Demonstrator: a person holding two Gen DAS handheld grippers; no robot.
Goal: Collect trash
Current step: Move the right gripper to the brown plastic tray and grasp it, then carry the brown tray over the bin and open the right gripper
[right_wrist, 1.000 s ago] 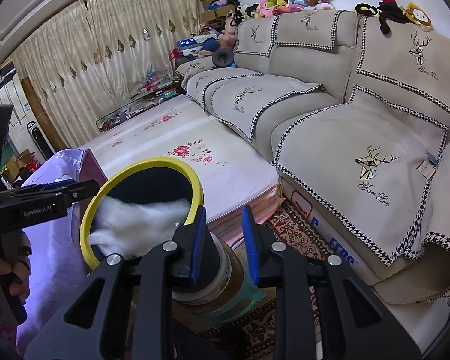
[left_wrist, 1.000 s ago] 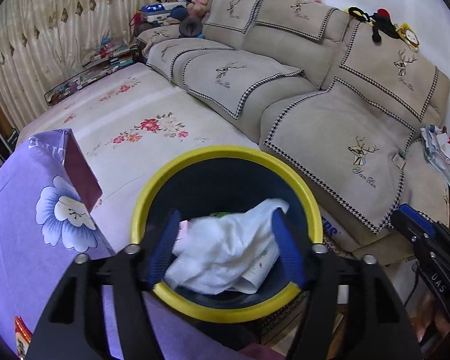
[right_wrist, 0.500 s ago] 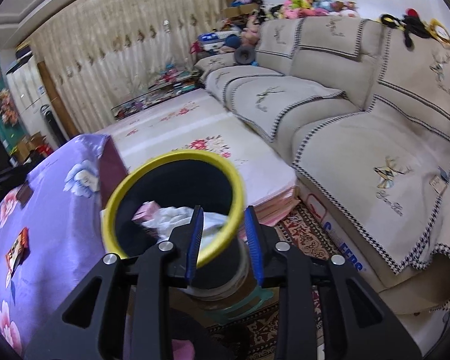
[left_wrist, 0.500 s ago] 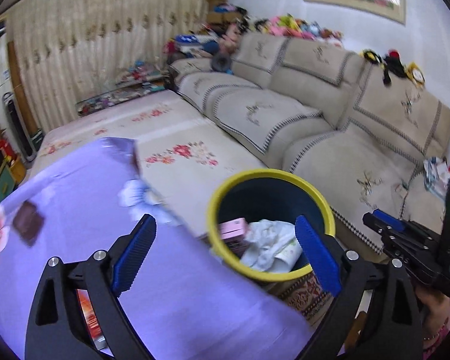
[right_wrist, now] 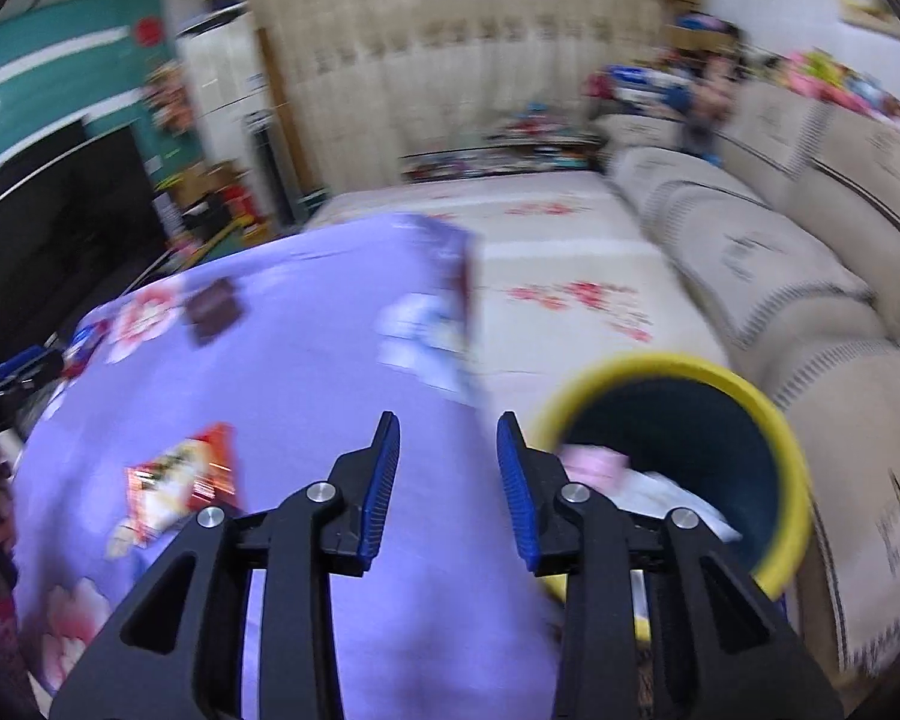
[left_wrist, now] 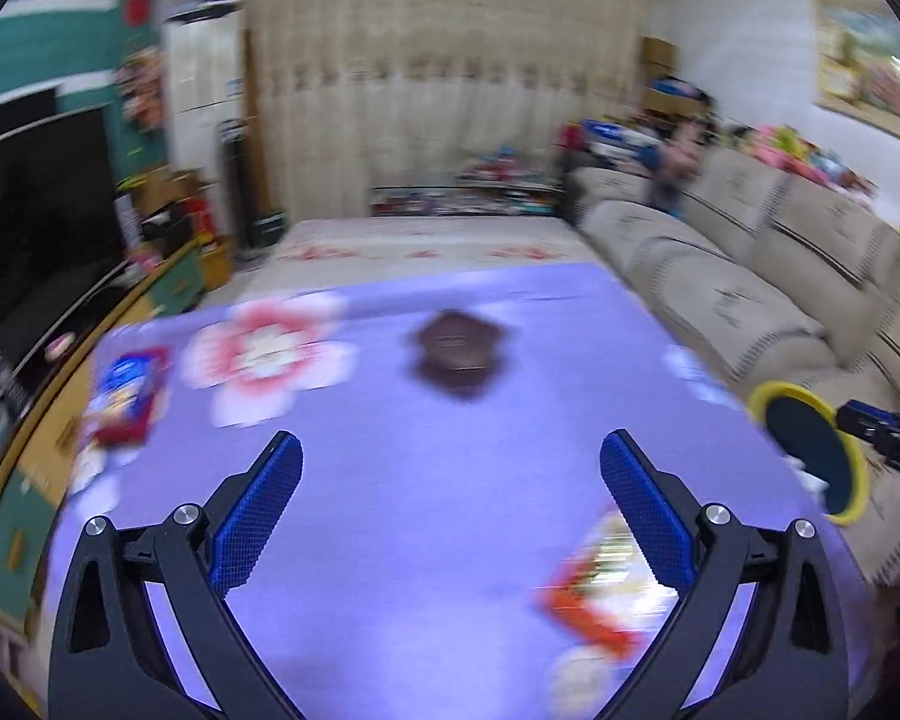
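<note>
The yellow-rimmed dark bin (right_wrist: 678,456) stands beside the purple flowered table (right_wrist: 306,372), with white tissue (right_wrist: 666,492) and a pink scrap (right_wrist: 594,462) inside; it also shows in the left wrist view (left_wrist: 810,450). My left gripper (left_wrist: 450,450) is wide open and empty above the table (left_wrist: 426,480). On the table lie a red snack wrapper (left_wrist: 600,594), a dark brown wrapper (left_wrist: 456,354) and a blue and red packet (left_wrist: 123,396). My right gripper (right_wrist: 448,426) is open and empty over the table edge, left of the bin. The red wrapper (right_wrist: 180,480) and the brown wrapper (right_wrist: 213,309) show there too.
A beige sofa (left_wrist: 720,306) runs along the right. A pale flowered mat (right_wrist: 558,252) covers the floor beyond the table. A dark TV (left_wrist: 36,228) on a low cabinet stands at the left. Curtains (left_wrist: 438,120) close the far wall. Both views are motion-blurred.
Both grippers have swung left from the bin to the table. The left gripper let the white tissue go into the bin and opened wide. The right gripper has opened a little.
</note>
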